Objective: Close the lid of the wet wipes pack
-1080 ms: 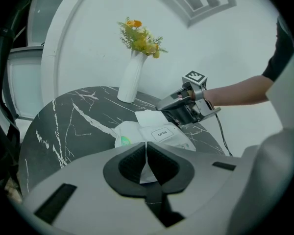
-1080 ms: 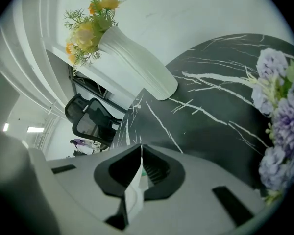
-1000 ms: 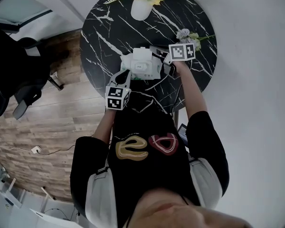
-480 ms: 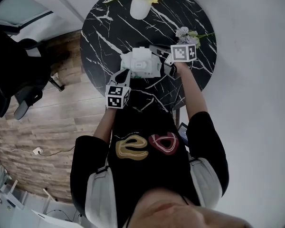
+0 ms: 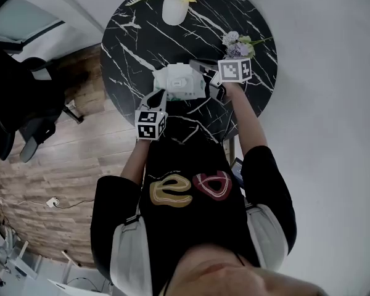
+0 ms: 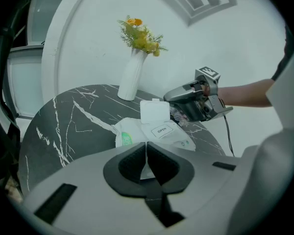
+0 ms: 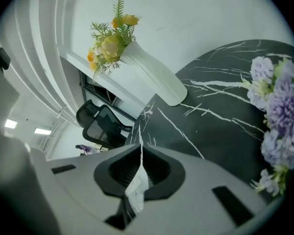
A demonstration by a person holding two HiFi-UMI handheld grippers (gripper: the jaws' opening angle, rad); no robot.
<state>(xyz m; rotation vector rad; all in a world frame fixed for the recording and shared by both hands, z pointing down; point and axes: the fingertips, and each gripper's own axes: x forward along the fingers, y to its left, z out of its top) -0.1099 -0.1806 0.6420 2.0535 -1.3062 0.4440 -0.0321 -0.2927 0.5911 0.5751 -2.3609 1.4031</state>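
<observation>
Now the wet wipes pack [image 5: 179, 82] lies before the white vase [image 5: 174, 8], lid [image 6: 154, 112] raised, fingers of the left gripper [image 5: 161, 95] pinching its near edge, those of the right gripper [image 5: 199, 68] clamped on a thin white strip [image 7: 136, 189].

head camera shifting: table [image 5: 135, 36], vase [image 5: 174, 9] and wet wipes pack [image 5: 179, 84] all sliding up and left in the head view, the vase's blooms getting cropped more at the top edge. right gripper [image 5: 197, 64] lifting slightly by the raised lid [image 6: 154, 112], its marker cube [image 5: 235, 69] edging away from the purple flowers [image 5: 234, 42], toward the person.
</observation>
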